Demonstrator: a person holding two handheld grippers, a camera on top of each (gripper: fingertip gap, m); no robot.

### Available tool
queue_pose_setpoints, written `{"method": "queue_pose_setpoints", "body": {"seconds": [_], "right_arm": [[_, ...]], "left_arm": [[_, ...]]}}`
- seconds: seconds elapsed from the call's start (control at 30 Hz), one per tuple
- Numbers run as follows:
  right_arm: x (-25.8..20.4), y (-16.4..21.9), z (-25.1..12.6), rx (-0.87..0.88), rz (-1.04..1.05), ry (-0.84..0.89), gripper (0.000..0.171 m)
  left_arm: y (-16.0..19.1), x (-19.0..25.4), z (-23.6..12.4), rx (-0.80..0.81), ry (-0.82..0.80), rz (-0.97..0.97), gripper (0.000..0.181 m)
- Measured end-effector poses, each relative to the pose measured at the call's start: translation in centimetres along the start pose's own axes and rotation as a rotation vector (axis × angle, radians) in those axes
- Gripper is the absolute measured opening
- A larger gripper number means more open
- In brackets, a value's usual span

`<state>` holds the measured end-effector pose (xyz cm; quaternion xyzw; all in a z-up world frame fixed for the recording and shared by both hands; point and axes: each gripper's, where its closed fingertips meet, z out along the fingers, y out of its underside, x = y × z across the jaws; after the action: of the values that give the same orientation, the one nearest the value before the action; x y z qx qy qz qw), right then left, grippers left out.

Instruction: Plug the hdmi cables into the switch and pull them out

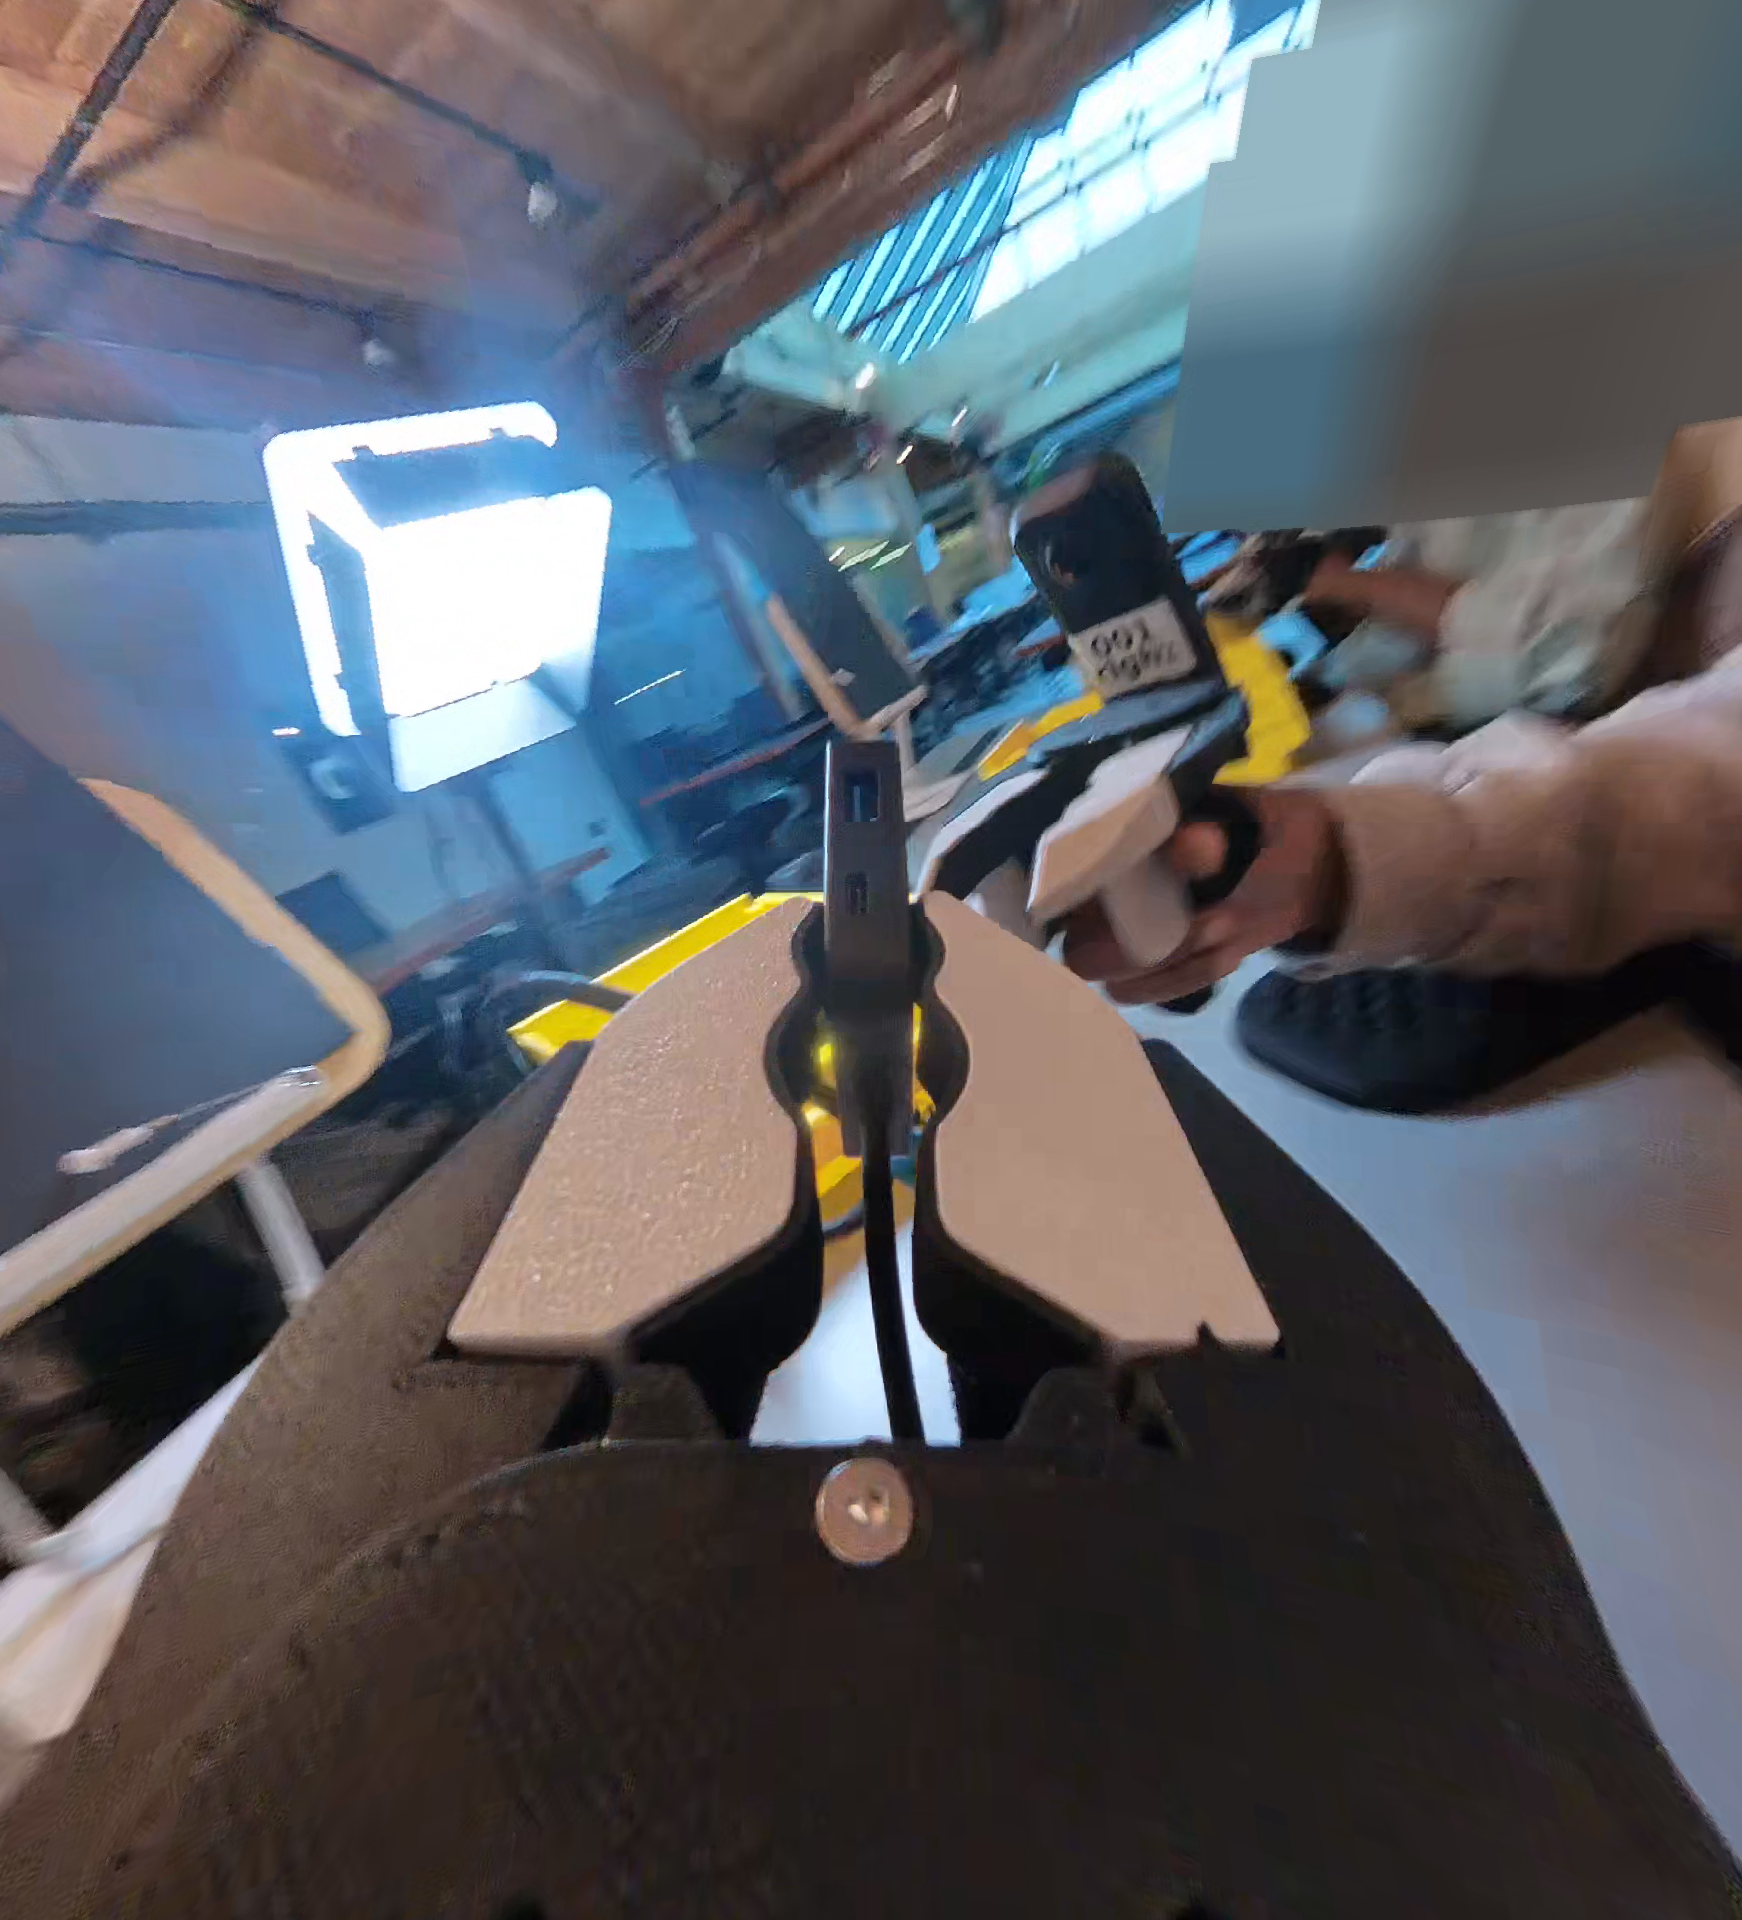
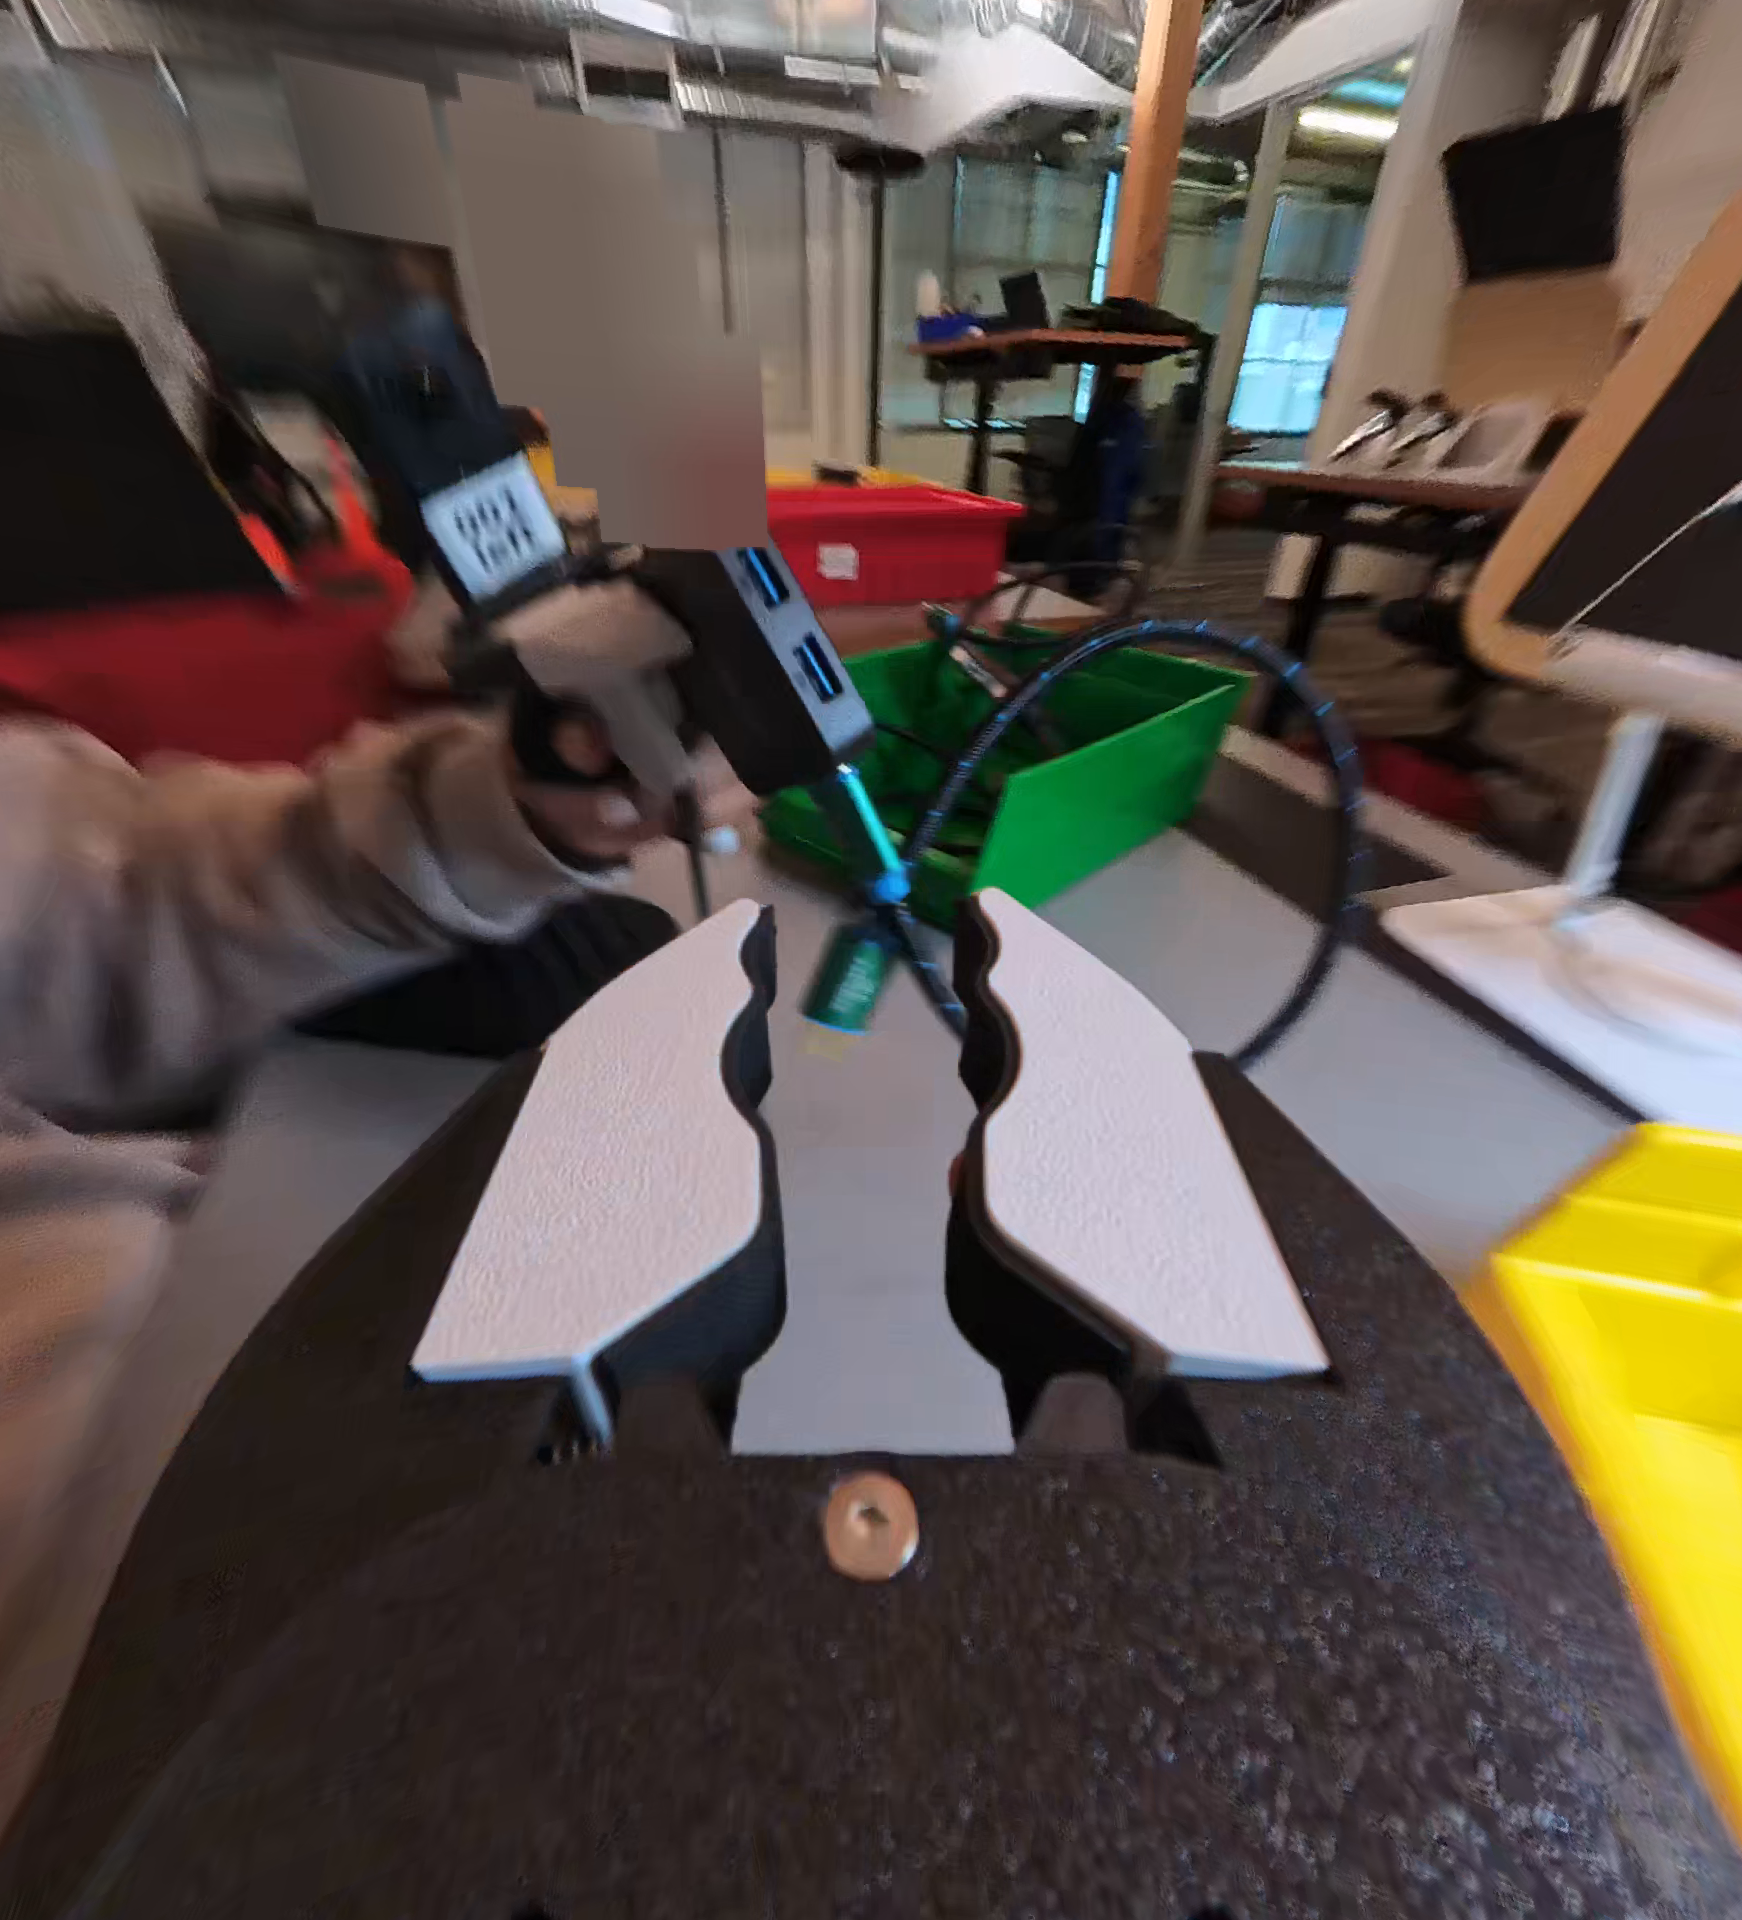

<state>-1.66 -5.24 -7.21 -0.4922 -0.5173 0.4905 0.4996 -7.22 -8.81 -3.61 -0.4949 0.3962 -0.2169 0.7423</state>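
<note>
The left fingers [image 1: 862,935] are squeezed tight on the black switch [image 1: 862,862], held up off the counter [image 2: 1106,935]. The right fingers [image 2: 862,925] are apart and hold nothing. A green-tipped cable [image 2: 872,842] hangs from the switch, just past them.

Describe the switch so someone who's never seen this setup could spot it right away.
Find the left tool, held up off the grey table. The switch is the slim black box clamped between its fingers, with a black cable looping from its lower end. Its blue ports set it apart from the green bin behind.
</note>
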Motion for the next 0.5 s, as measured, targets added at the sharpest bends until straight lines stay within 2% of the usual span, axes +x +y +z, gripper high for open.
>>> {"method": "queue_pose_setpoints", "body": {"seconds": [0.07, 0.2, 0.4, 0.5], "right_arm": [[-0.1, 0.9, 0.2, -0.065, -0.197, 0.044, 0.037], [-2.3, 2.7, 1.7, -0.132, -0.335, -0.022, 0.040], [-3.4, 4.1, 1.7, -0.212, -0.385, -0.083, 0.013], [-1.7, 4.8, 0.8, -0.306, -0.409, -0.020, 0.010]], "left_arm": [[-0.4, 0.2, -0.5, 0.058, 0.062, -0.096, 0.014], [-0.8, 2.1, -0.1, 0.104, 0.188, -0.199, 0.014], [0.1, 3.7, 0.4, 0.069, 0.270, -0.201, 0.014], [2.7, 3.6, 0.4, -0.061, 0.259, -0.126, 0.014]]}}
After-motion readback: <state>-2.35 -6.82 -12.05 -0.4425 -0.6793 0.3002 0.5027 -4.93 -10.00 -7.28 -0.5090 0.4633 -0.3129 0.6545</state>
